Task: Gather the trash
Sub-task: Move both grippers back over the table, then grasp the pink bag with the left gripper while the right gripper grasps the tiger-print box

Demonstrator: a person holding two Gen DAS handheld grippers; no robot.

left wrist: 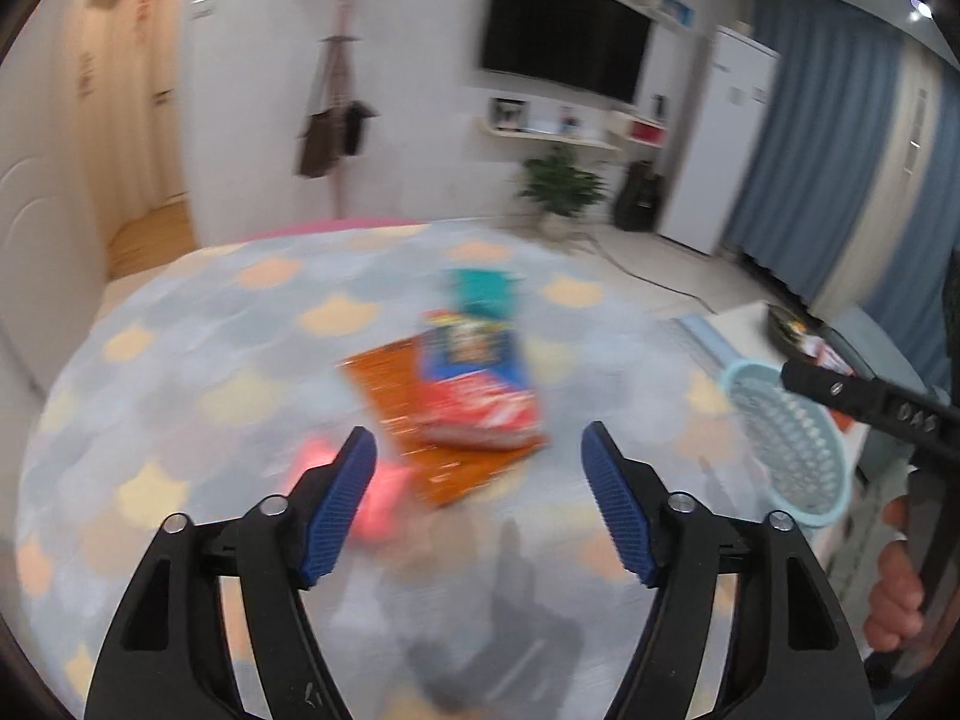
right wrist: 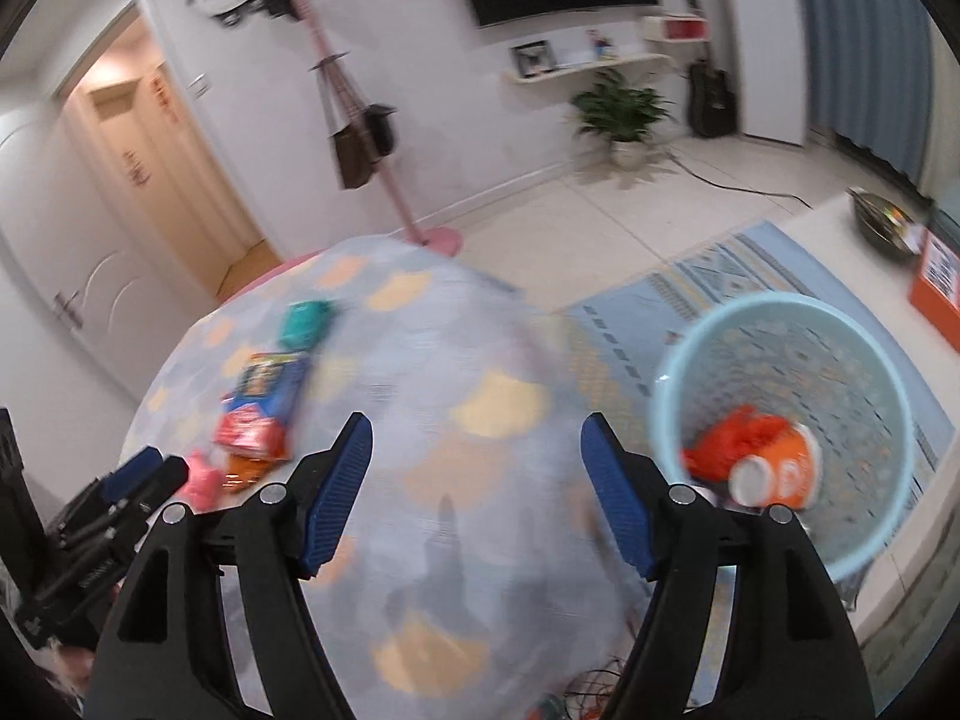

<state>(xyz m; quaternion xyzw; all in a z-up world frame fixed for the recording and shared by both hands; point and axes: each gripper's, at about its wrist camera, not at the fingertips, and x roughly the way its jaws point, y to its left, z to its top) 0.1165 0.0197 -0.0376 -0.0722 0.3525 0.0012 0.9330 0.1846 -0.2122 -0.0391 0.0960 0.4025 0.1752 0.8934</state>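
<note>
Trash lies on a round table with a pale blue and orange patterned cloth point(left wrist: 180, 372): a red and blue snack bag point(left wrist: 480, 384) on an orange packet point(left wrist: 396, 396), a teal packet point(left wrist: 483, 291) behind, and a pink wrapper point(left wrist: 384, 492) near my left finger. My left gripper point(left wrist: 478, 462) is open and empty just short of the snack bag. My right gripper point(right wrist: 474, 450) is open and empty over the cloth point(right wrist: 480, 360). A light blue basket point(right wrist: 888, 372) to its right holds an orange cup point(right wrist: 780, 468) and orange wrapper point(right wrist: 732, 432). The views are blurred.
The basket point(left wrist: 798, 444) stands at the table's right edge beside a white counter point(right wrist: 840, 228) with a dark bowl point(right wrist: 882, 219) and an orange box point(right wrist: 936, 282). A patterned rug point(right wrist: 708, 276), a pink coat stand point(right wrist: 360, 120), a plant point(right wrist: 621, 108) and a floor cable point(right wrist: 732, 183) lie beyond.
</note>
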